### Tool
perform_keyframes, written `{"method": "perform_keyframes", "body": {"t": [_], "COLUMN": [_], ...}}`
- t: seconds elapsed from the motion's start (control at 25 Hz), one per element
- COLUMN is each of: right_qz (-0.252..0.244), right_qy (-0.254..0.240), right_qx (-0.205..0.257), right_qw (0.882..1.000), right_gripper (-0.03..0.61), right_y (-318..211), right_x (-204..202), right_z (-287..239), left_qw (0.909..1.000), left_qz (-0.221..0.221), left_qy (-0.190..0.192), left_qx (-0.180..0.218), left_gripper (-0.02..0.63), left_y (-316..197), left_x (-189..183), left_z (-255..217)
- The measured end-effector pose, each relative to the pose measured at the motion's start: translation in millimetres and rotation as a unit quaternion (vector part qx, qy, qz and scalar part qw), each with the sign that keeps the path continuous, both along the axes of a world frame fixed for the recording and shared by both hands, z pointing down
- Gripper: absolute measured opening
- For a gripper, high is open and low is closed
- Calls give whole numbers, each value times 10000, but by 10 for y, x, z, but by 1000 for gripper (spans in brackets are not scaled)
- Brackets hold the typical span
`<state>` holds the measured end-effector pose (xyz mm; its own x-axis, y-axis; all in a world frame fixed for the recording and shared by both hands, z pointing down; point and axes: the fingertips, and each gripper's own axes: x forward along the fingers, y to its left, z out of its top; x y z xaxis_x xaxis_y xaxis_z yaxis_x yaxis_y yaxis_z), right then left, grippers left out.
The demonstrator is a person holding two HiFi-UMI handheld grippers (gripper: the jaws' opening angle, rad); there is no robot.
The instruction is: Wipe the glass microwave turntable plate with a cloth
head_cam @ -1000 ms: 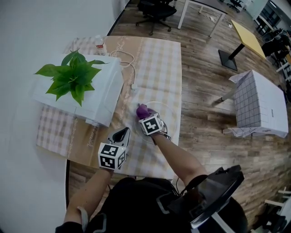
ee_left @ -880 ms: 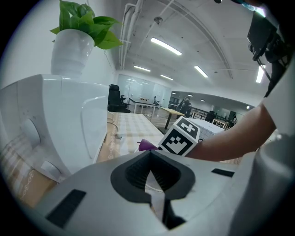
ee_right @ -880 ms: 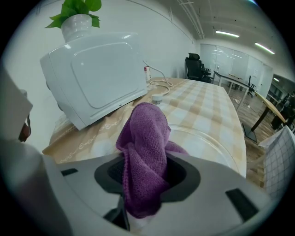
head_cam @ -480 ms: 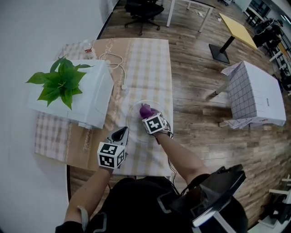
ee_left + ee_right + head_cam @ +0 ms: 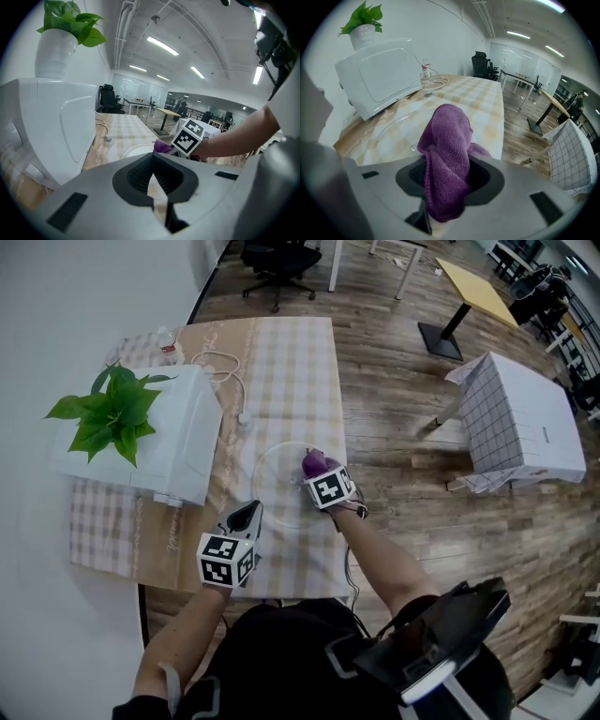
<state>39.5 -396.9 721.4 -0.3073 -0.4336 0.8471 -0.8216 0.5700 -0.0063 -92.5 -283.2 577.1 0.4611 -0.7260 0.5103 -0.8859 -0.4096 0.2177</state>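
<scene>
Well, R claw (image 5: 446, 185) clamps purple cloth (image 5: 447, 136) over glass plate (image 5: 393, 131).

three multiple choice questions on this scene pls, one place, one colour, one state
1. Where is the plant relative to the microwave?
A on top of it
B inside it
C in front of it

2. What colour is the cloth?
A yellow
B white
C purple

3. The right tongs are:
A open, empty
B shut on the cloth
C shut, empty

Answers: 1 A, the pot stands on the microwave's top; 2 C, it shows purple in every view; 3 B, the cloth is bunched between the closed jaws.
</scene>
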Motion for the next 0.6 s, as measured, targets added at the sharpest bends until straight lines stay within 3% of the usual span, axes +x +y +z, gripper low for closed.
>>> {"method": "perform_keyframes", "body": {"t": [0.44, 0.6], "right_qz": [403, 708], "right_qy": [258, 107], "right_qx": [-8, -10], "right_qw": [9989, 9974], "right_gripper": [172, 173], "right_y": [35, 87], "right_x": [366, 420], "right_z": [-28, -104], "left_qw": [9997, 9998], "left_qz": [156, 122], "left_qy": [-160, -121], "left_qx": [61, 118], "left_gripper": [6, 6], "left_y": [16, 20], "left_x": [-52, -90], "left_z": [-18, -50]}}
